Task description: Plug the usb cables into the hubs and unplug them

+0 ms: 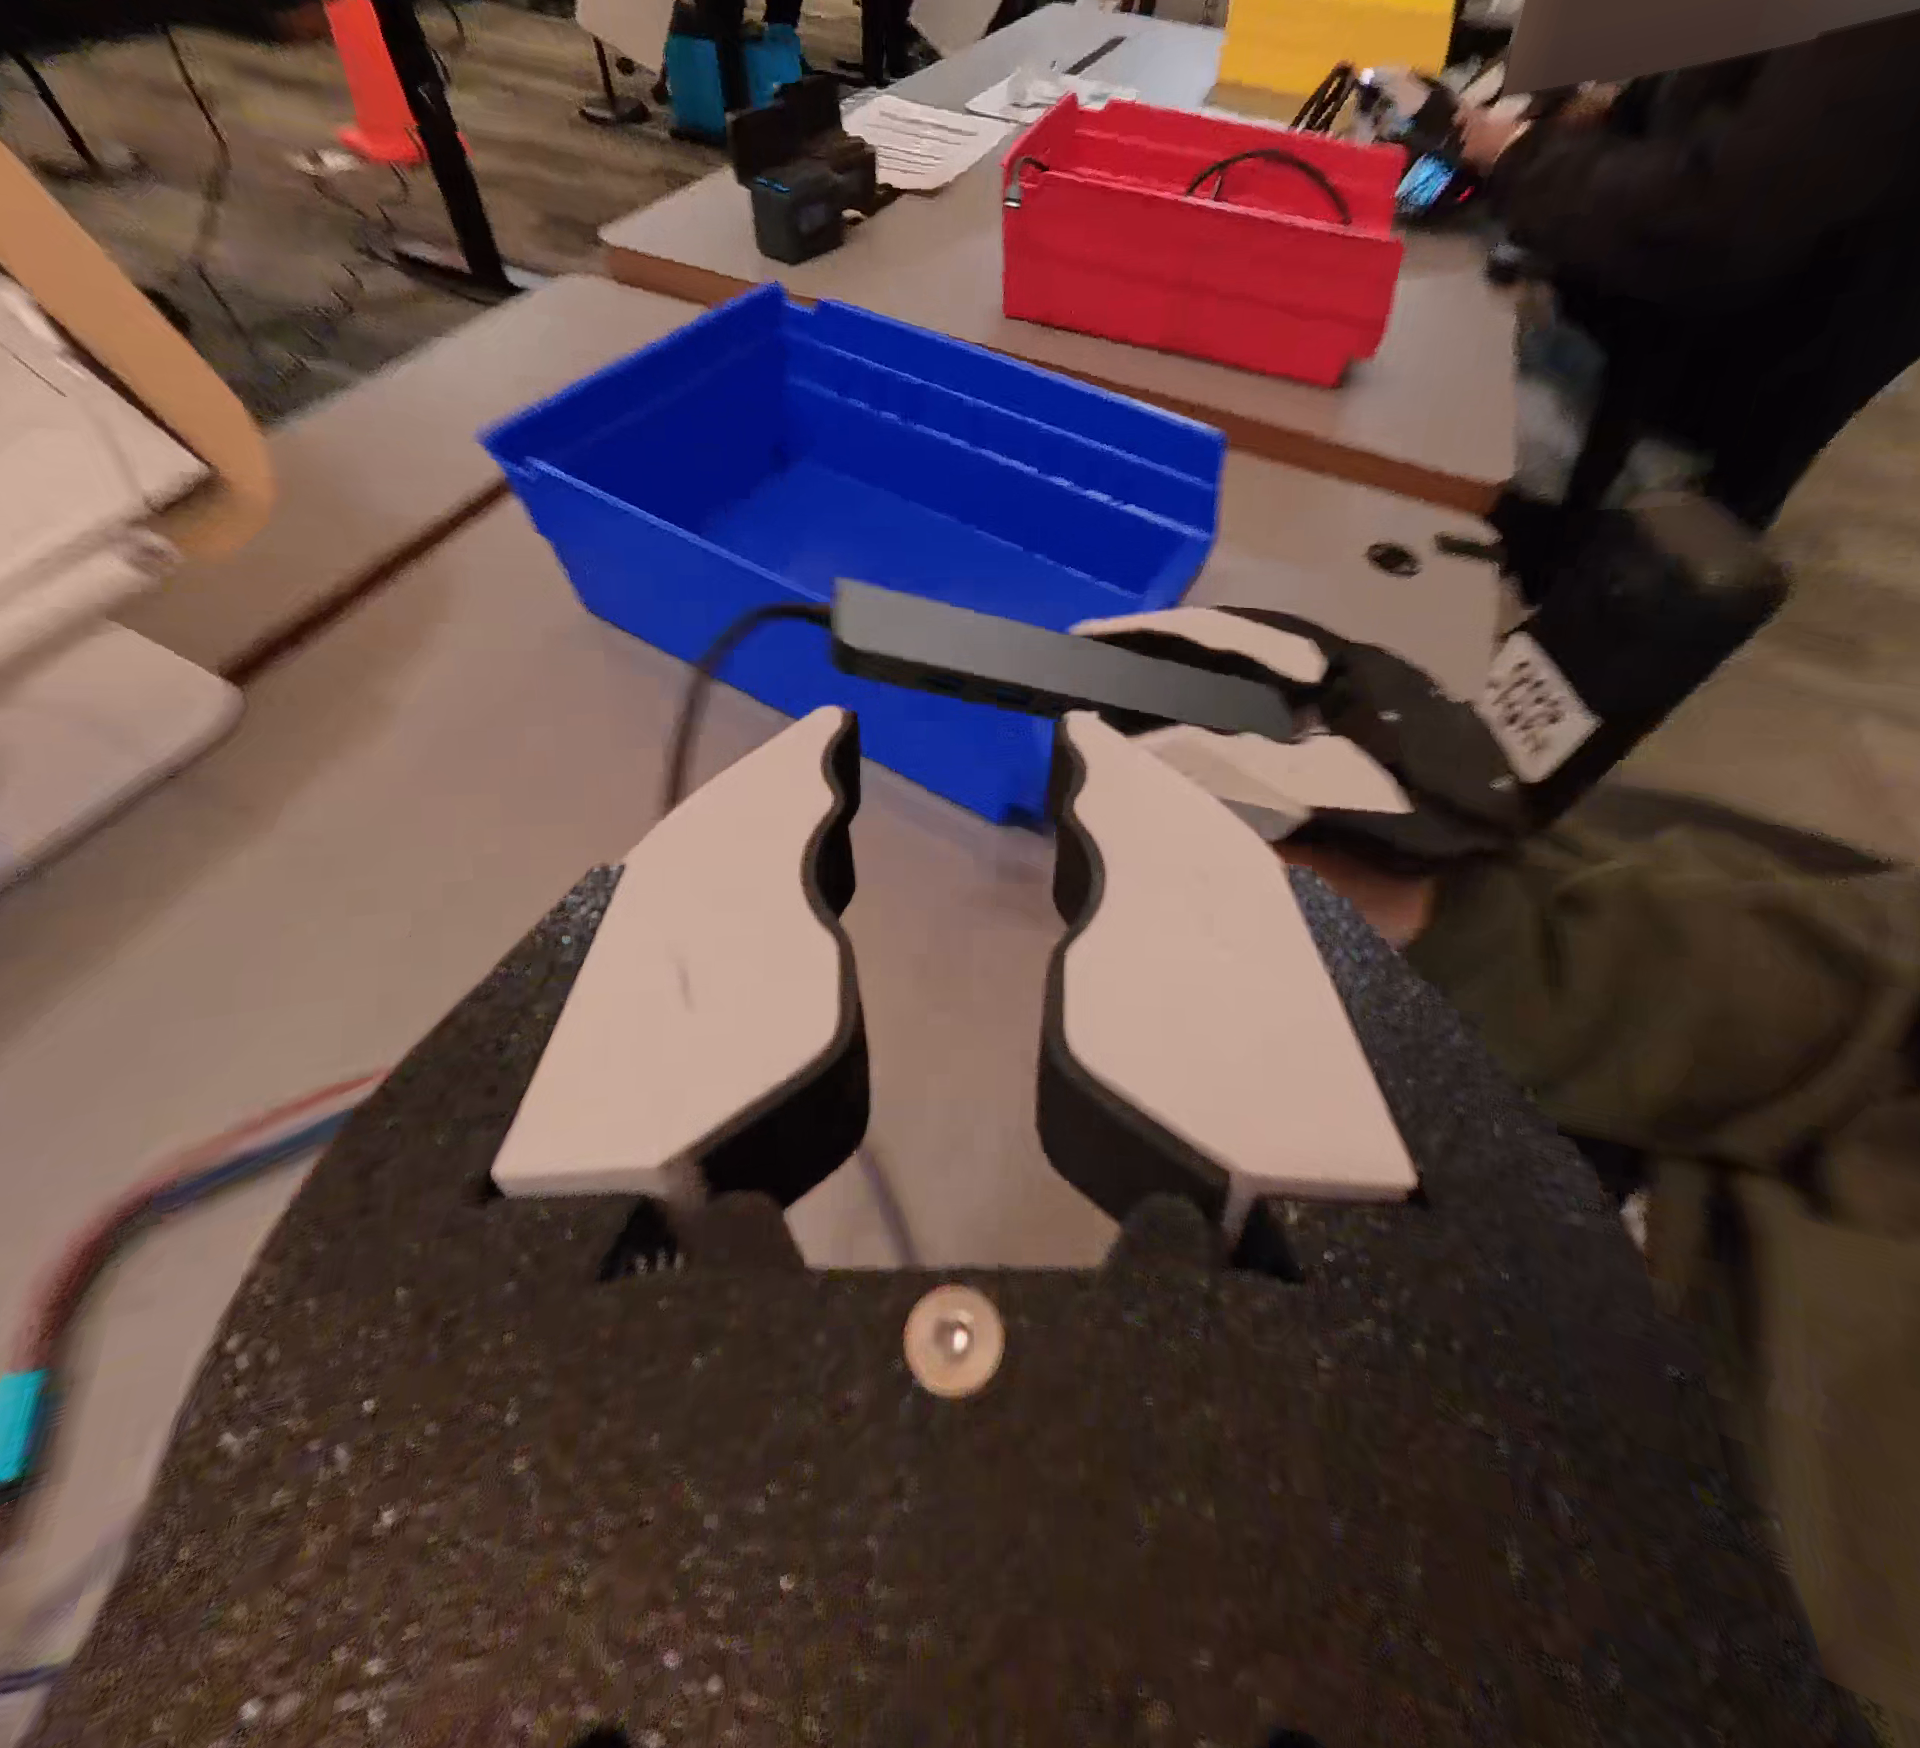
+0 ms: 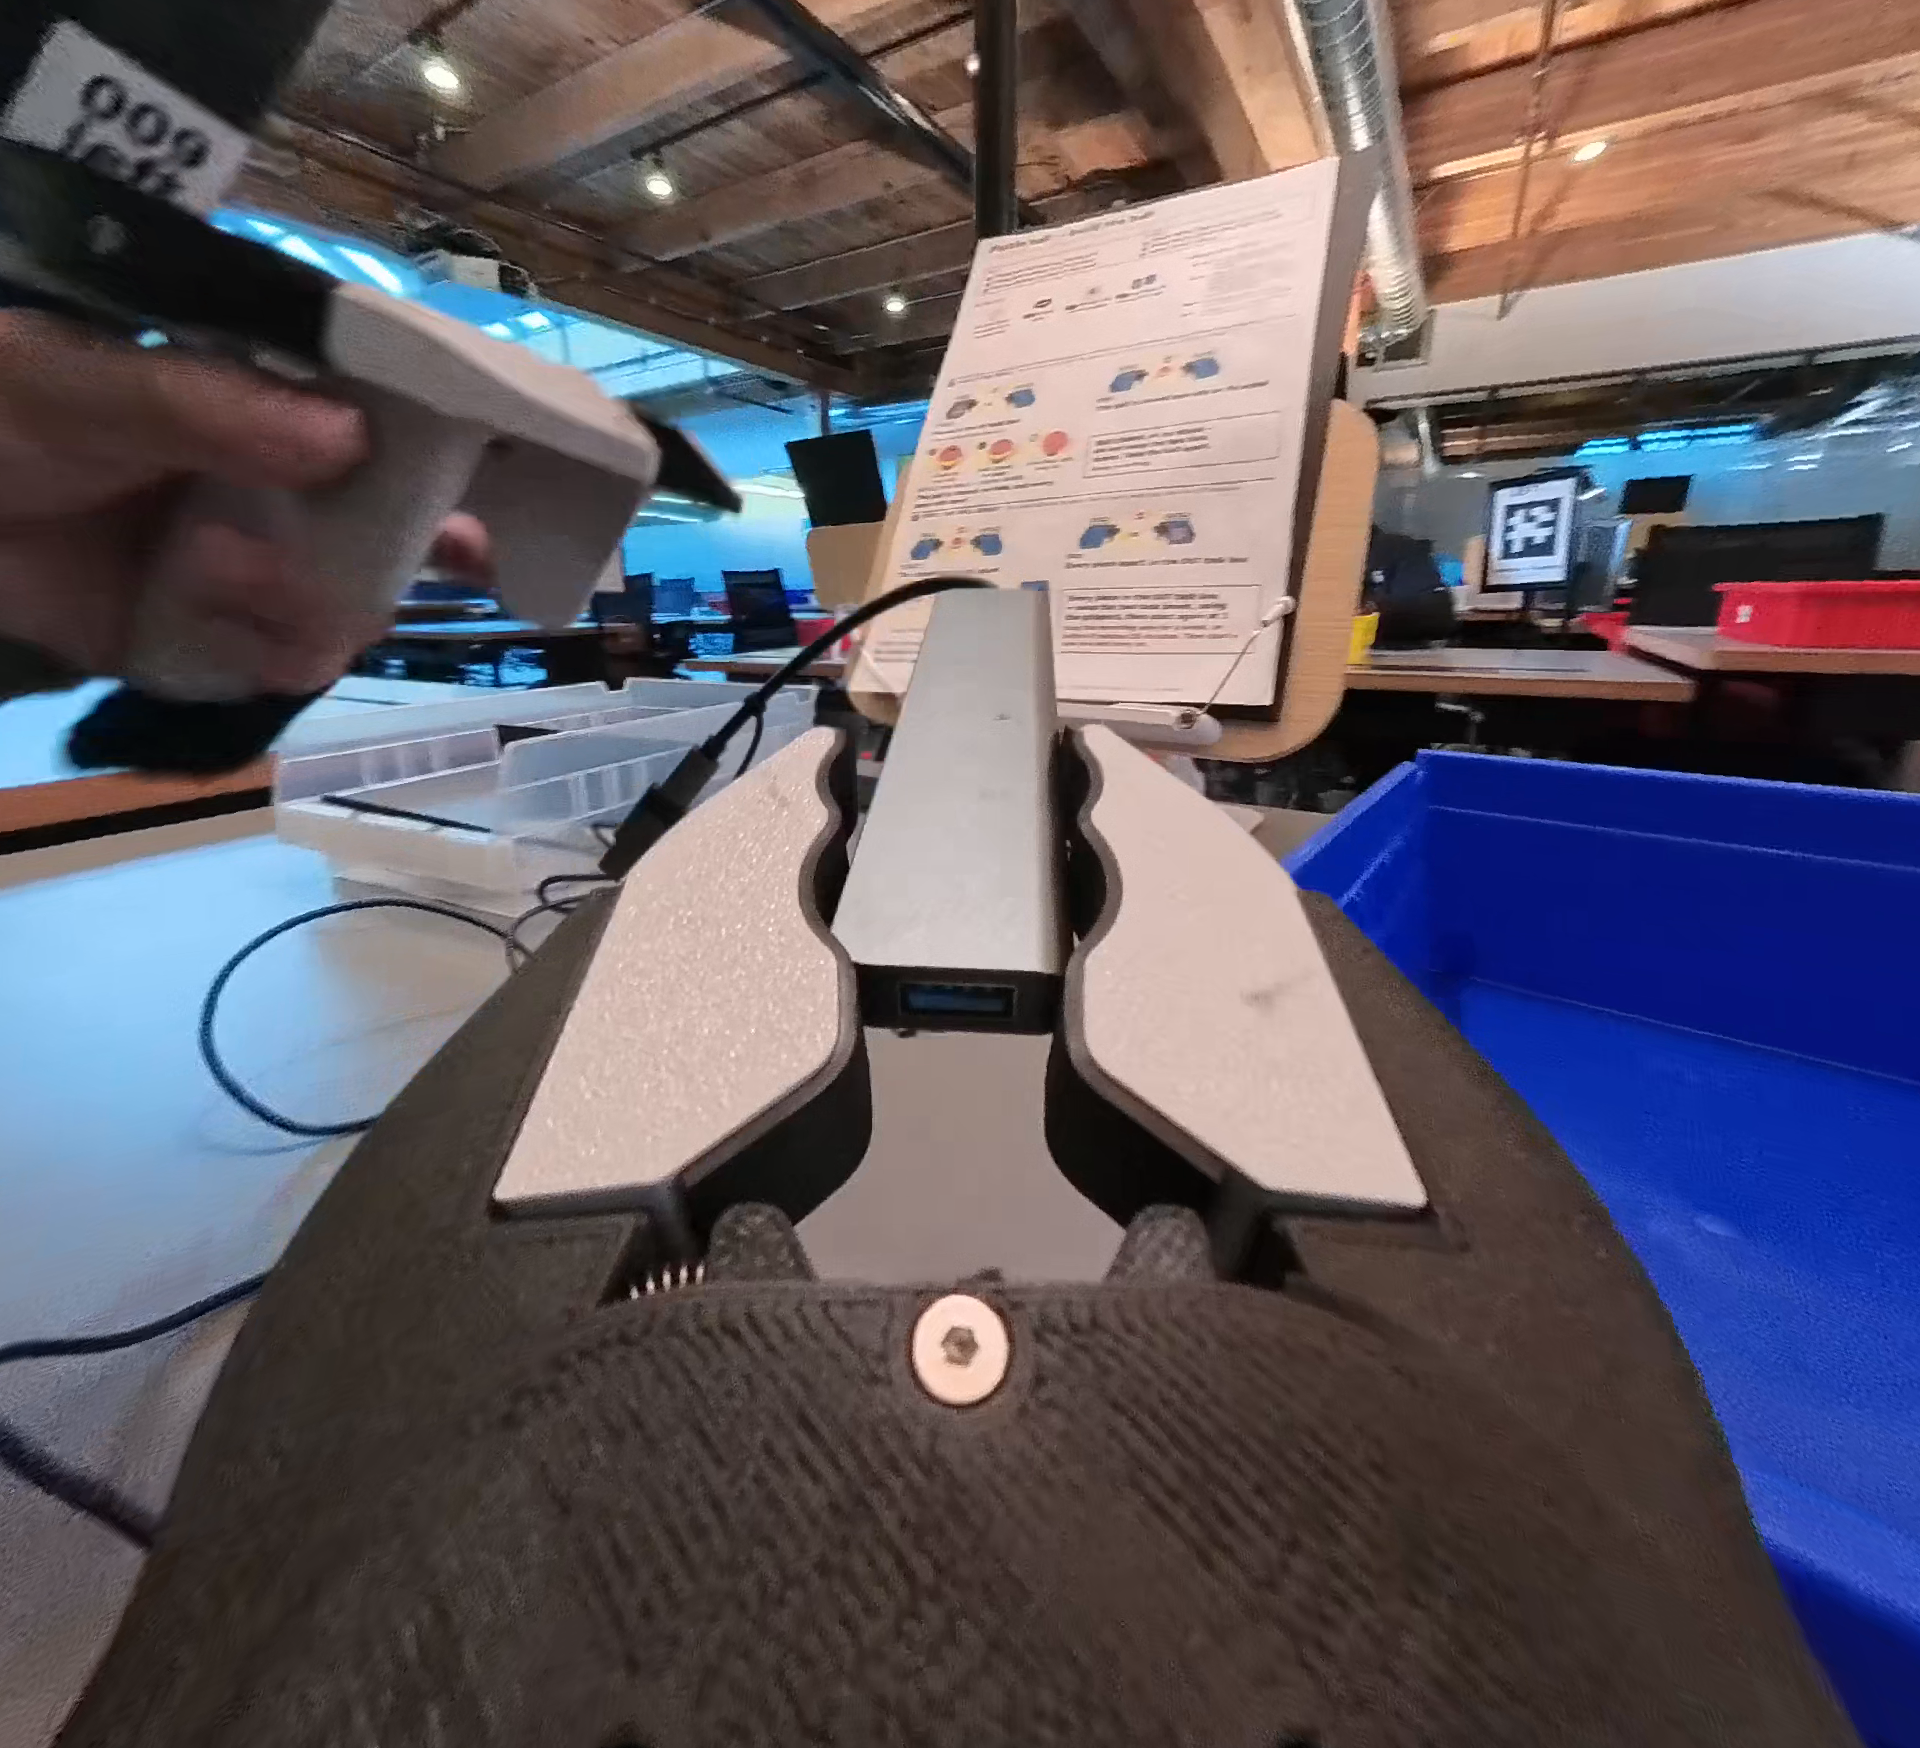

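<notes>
My right gripper [image 2: 961, 748] is shut on a grey USB hub [image 2: 961, 815], which points forward between the fingers with a blue USB port facing the camera. In the left wrist view the same hub [image 1: 1060, 670] is held level above the near wall of the blue bin [image 1: 831, 472]. The hub's own black cable [image 1: 707, 680] hangs from its left end, and its plug [image 2: 665, 805] dangles free. My left gripper [image 1: 956, 742] is open and empty, with its tips just below and in front of the hub's port side. A thin dark cable [image 2: 260, 1023] lies looped on the table.
A clear plastic organiser box [image 2: 468, 784] sits on the grey table [image 1: 416, 815] at the left. An instruction sheet on a stand [image 2: 1122, 451] is behind the hub. A red bin [image 1: 1195, 244] with cables and a yellow bin [image 1: 1340, 25] stand on the far table, with a person beside it. About 9 cm separates my left fingertips from my right.
</notes>
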`<state>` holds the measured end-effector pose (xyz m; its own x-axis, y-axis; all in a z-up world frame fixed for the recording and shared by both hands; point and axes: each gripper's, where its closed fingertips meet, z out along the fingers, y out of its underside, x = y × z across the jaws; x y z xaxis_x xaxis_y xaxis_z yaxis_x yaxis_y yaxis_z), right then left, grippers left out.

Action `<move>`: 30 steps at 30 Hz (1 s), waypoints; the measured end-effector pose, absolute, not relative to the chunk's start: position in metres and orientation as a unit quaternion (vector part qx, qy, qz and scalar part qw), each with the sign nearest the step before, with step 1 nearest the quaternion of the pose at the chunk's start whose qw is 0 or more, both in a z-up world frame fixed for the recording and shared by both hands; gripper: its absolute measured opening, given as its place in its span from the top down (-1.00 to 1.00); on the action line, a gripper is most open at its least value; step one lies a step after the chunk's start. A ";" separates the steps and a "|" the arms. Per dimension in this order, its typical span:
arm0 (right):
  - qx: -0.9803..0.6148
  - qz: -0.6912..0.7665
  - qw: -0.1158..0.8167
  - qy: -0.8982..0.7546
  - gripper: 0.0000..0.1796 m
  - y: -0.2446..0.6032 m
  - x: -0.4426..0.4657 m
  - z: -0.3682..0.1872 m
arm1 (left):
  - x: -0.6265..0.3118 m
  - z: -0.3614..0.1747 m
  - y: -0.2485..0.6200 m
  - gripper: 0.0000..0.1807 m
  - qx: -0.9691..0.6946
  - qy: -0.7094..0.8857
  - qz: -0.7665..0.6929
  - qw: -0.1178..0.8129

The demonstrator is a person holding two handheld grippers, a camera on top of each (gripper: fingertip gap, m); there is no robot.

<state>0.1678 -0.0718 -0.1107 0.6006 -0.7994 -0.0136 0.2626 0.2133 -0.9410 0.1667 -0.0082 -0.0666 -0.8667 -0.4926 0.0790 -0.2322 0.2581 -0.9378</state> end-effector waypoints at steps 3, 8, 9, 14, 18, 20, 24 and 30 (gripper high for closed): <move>-0.509 -0.381 0.720 0.278 0.57 -0.078 0.171 -0.112 | 0.151 -0.087 -0.021 0.56 -0.283 0.755 -0.589 0.064; -0.510 -0.430 0.681 0.303 0.57 -0.091 0.176 -0.118 | 0.129 -0.137 -0.018 0.57 -0.292 0.788 -0.542 0.029; -0.513 -0.431 0.678 0.304 0.57 -0.091 0.176 -0.119 | 0.122 -0.146 -0.016 0.59 -0.280 0.803 -0.526 0.031; -0.530 -0.429 0.665 0.305 0.57 -0.086 0.180 -0.126 | 0.070 -0.204 -0.003 0.67 -0.167 0.919 -0.356 0.026; -0.543 -0.426 0.658 0.302 0.57 -0.081 0.181 -0.130 | 0.054 -0.221 -0.016 0.67 -0.047 0.948 -0.301 0.089; -0.543 -0.423 0.660 0.300 0.57 -0.081 0.181 -0.130 | 0.049 -0.231 -0.018 0.66 0.018 0.957 -0.260 0.126; -0.547 -0.418 0.663 0.294 0.58 -0.078 0.180 -0.130 | 0.058 -0.255 -0.018 0.61 0.038 0.962 -0.209 0.170; -0.552 -0.418 0.662 0.287 0.58 -0.075 0.179 -0.131 | 0.065 -0.256 -0.036 0.85 0.007 0.941 -0.284 0.181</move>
